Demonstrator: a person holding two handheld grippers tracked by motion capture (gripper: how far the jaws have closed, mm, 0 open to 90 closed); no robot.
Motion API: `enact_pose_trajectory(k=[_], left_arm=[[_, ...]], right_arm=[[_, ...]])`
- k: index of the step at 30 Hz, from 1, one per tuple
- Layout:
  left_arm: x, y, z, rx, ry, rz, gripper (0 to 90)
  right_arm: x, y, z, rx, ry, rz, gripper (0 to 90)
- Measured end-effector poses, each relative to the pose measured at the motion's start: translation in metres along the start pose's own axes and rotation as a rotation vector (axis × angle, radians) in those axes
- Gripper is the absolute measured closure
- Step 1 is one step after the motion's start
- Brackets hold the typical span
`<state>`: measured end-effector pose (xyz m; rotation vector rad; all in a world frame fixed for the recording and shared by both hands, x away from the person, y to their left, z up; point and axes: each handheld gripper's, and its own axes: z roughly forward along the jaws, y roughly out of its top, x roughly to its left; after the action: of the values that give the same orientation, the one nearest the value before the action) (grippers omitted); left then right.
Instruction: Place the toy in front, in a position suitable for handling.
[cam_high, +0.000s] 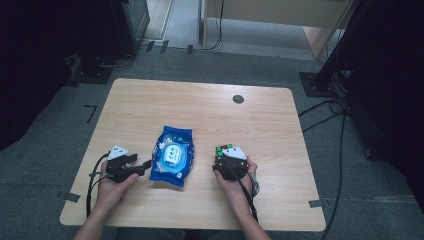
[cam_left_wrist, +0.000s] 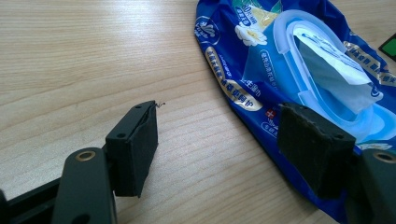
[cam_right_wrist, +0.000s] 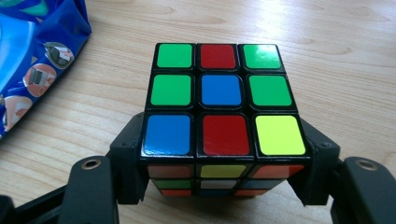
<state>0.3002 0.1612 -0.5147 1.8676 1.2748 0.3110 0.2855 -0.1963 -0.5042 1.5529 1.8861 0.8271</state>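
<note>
A blue wet-wipes pack (cam_high: 172, 155) with a pale flip lid lies at the middle of the wooden table (cam_high: 150, 100). In the left gripper view its lid stands open over a white wipe on the pack (cam_left_wrist: 261, 70). My left gripper (cam_high: 139, 162) sits just left of the pack and is open (cam_left_wrist: 219, 140); one pad (cam_left_wrist: 313, 149) hangs over the pack's near edge, the other over bare wood. To the right of the pack, my right gripper (cam_high: 227, 156) is shut on a scrambled Rubik's cube (cam_high: 224, 148). Both pads press the cube's (cam_right_wrist: 219, 88) lower sides.
A dark round grommet (cam_high: 238, 99) sits in the tabletop at the back right. Bare wood stretches behind the pack and the cube. Black stands and cables (cam_high: 325, 107) lie on the grey floor around the table.
</note>
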Motion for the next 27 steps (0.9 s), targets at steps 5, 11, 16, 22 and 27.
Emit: enact_pose_trajectory(k=[5, 11, 16, 22, 27], left_arm=[[0.000, 0.000, 0.000, -0.002, -0.001, -0.001, 29.3], [-0.001, 0.000, 0.000, -0.005, 0.004, 0.005, 29.4], [-0.001, 0.000, -0.002, -0.025, 0.004, 0.005, 32.0], [0.000, 0.000, -0.003, -0.028, -0.001, 0.007, 33.3], [0.000, 0.000, -0.003, -0.036, -0.008, 0.001, 33.4]], right_arm=[[0.001, 0.003, -0.008, -0.044, -0.027, 0.014, 14.7], [0.024, 0.018, -0.033, -0.145, 0.029, -0.047, 18.9], [0.046, 0.021, -0.037, -0.169, 0.118, -0.092, 28.9], [0.081, 0.022, -0.023, -0.134, 0.320, -0.113, 47.6], [0.102, 0.022, -0.009, -0.115, 0.384, -0.139, 43.3]])
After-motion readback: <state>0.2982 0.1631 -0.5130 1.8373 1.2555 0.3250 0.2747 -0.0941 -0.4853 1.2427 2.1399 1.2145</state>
